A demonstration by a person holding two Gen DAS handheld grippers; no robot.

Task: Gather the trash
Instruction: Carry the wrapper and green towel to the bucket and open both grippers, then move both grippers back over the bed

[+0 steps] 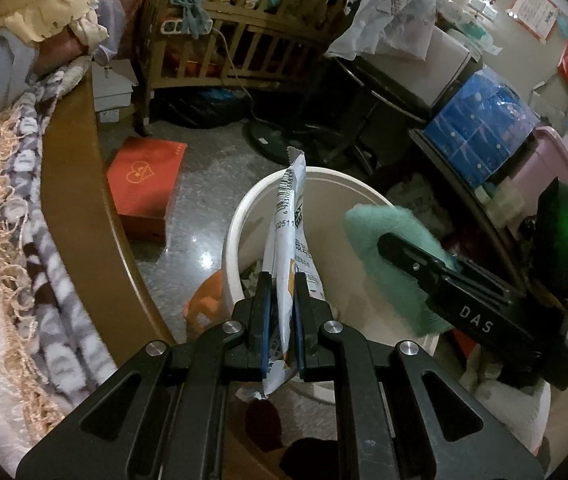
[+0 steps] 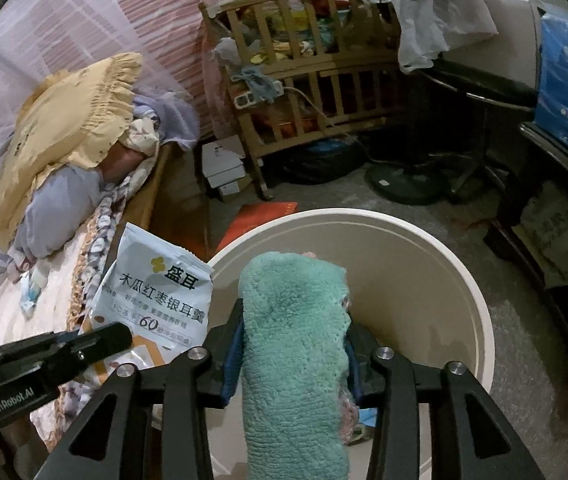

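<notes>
Both pieces of trash hang over the bin

The left gripper [image 1: 281, 292] is pinched tight on a white snack packet [image 1: 290, 232], its long axis standing upright over the near rim of the cream bin [image 1: 232, 240]. The right gripper [image 2: 292, 340] stands partly open with a green fuzzy cloth [image 2: 294, 344] between its pads — whether they press on it I cannot tell. The cloth points along the fingers, right above the bin's mouth, so the drop looks nearer for that hand.
</notes>
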